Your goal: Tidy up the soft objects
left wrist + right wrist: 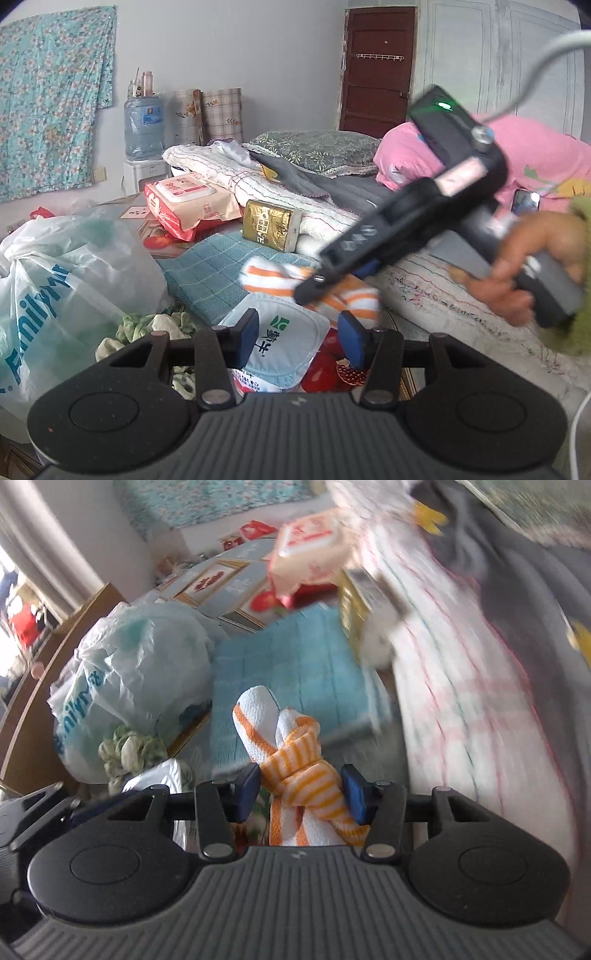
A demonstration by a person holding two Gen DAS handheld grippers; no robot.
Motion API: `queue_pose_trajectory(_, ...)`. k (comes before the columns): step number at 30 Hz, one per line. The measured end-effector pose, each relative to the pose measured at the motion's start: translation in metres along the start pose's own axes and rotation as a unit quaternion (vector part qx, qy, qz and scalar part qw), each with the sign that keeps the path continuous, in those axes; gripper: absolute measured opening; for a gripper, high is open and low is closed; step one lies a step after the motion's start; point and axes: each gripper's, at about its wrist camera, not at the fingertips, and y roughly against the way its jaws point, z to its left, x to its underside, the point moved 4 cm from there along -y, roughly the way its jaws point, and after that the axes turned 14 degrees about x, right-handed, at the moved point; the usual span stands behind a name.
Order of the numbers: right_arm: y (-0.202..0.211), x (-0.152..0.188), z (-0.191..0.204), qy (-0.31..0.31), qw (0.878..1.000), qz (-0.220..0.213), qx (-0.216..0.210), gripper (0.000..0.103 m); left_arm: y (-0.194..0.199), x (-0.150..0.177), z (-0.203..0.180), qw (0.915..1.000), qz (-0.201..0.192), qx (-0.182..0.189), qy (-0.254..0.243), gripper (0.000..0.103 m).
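An orange-and-white striped cloth (354,299), twisted into a knot, hangs from my right gripper (314,286), held by a person's hand (517,273). In the right wrist view the knot (306,771) fills the space between both blue pads of my right gripper (301,794) and touches each of them, while its white end (258,709) sticks up beyond them. My left gripper (299,338) hovers low with its jaws apart over a pale blue-and-white pack (280,343). The pack lies underneath and reaches past the left finger; the pads do not press on it.
A large plastic shopping bag (55,280) bulges at the left, with a crumpled green cloth (155,325) beside it. A folded blue towel (210,273), a gold box (271,225) and a wet-wipes pack (188,203) lie behind. White bedding (443,291) and a pink quilt (535,158) fill the right.
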Motion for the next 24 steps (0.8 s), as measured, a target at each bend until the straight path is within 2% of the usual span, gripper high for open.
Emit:
queue_pose_trajectory(3, 0.006, 0.013, -0.006, -0.014, 1.0, 0.009, -0.007, 0.051, 0.002, 0.0, 0.001, 1.0, -0.001, 0.002, 0.004, 0.05)
queue_pose_trajectory(6, 0.014, 0.012, -0.006, -0.013, 1.0, 0.003, -0.005, 0.072, 0.003, 0.0, 0.001, 1.0, -0.001, 0.001, 0.005, 0.056)
queue_pose_trajectory(7, 0.02, 0.01, -0.006, -0.012, 1.0, -0.007, -0.001, 0.073, 0.004, 0.0, 0.001, 1.0, -0.001, -0.001, 0.005, 0.056)
queue_pose_trajectory(11, 0.037, -0.015, 0.011, 0.017, 0.999, -0.049, -0.001, 0.076, 0.009, 0.0, 0.002, 0.9999, -0.002, -0.003, 0.011, 0.058)
queue_pose_trajectory(14, 0.032, -0.035, 0.039, 0.058, 0.997, -0.054, -0.019, 0.076, 0.016, 0.0, 0.006, 0.9998, -0.003, -0.011, 0.018, 0.059)
queue_pose_trajectory(19, -0.013, -0.056, 0.088, 0.142, 0.99, -0.007, -0.022, 0.076, 0.032, 0.003, 0.014, 0.9993, -0.006, -0.022, 0.029, 0.062)
queue_pose_trajectory(24, -0.055, -0.067, 0.108, 0.195, 0.98, 0.036, 0.015, 0.074, 0.041, 0.007, 0.025, 0.9987, -0.003, -0.031, 0.041, 0.062)
